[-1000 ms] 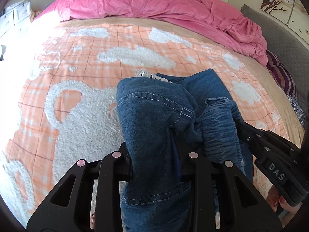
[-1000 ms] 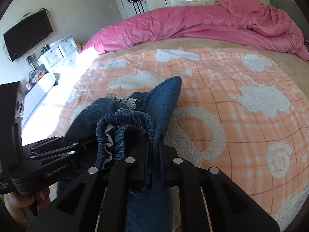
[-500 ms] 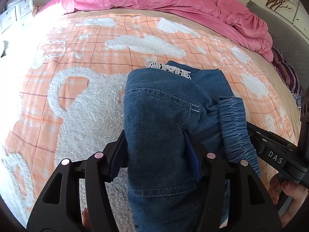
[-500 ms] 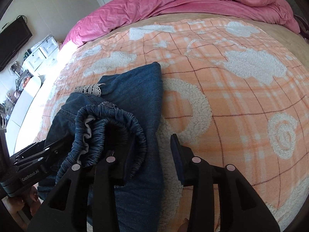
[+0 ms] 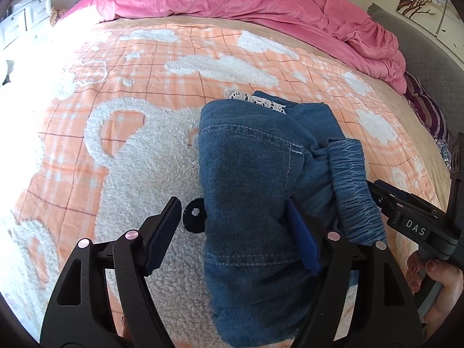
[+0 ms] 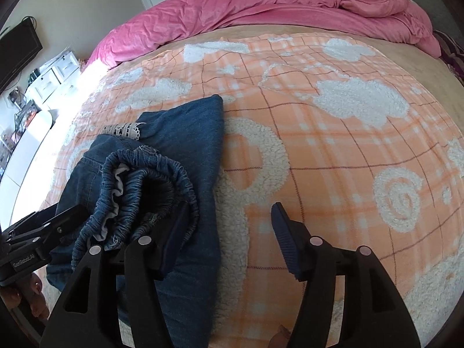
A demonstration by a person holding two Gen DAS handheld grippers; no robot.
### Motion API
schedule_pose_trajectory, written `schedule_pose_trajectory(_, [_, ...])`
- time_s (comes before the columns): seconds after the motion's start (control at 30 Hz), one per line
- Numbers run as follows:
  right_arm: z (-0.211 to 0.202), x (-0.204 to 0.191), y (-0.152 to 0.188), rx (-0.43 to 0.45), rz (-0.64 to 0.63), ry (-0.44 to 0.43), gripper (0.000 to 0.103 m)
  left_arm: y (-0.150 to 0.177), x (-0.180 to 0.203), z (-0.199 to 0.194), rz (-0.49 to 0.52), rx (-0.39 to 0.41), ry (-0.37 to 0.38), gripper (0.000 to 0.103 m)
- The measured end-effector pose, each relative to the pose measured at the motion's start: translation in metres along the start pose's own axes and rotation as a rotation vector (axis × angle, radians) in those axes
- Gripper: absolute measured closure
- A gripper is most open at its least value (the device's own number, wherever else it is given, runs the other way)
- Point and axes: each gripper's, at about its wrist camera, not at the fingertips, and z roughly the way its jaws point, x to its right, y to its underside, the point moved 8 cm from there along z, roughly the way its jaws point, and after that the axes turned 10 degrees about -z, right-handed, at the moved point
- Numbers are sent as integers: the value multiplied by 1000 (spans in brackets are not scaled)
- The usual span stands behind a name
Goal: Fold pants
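Observation:
A pair of blue denim pants [image 5: 255, 179] lies folded in a bundle on the orange checked blanket [image 5: 145, 66]. White lace trim shows at its far edge, and the gathered elastic waistband [image 6: 145, 185] sits on top. My left gripper [image 5: 235, 211] is open, its jaws wide apart, with the right finger against the denim. My right gripper [image 6: 229, 217] is open too, its left finger resting at the waistband and its right finger over the blanket. Each gripper shows in the other's view: the right one [image 5: 411, 220] beside the waistband, the left one [image 6: 32, 246] at the bundle's left.
A crumpled pink duvet [image 5: 246, 8] lies across the far side of the bed. A grey headboard [image 5: 429, 55] and a striped cloth [image 5: 426, 110] are at the right. White drawers [image 6: 55, 78] and a dark screen [image 6: 17, 46] stand past the bed's left side.
Both grippers were shut on the denim a second ago and have opened. The bundle has dropped onto the blanket and both grippers have drawn back a little.

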Motion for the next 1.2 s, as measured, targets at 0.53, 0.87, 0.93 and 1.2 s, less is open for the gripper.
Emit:
schedule_pose_trajectory(0.53, [-50,11,15,88,66,-13,21,23,1,-42,-45,51,34,16])
schedule_pose_trajectory(0.87, [-99,-4,51,152,0,-8,6,59,2,-78,5,144,-22,10])
schedule_pose_trajectory(0.93, [-112,-9,58,185,-52,35,5,66,1,-84,-14,147,-2,10])
schedule_pose_trajectory(1.2, [-134,-19,77,241,-92,51,5,99,-2,-102,-53,163,17,10])
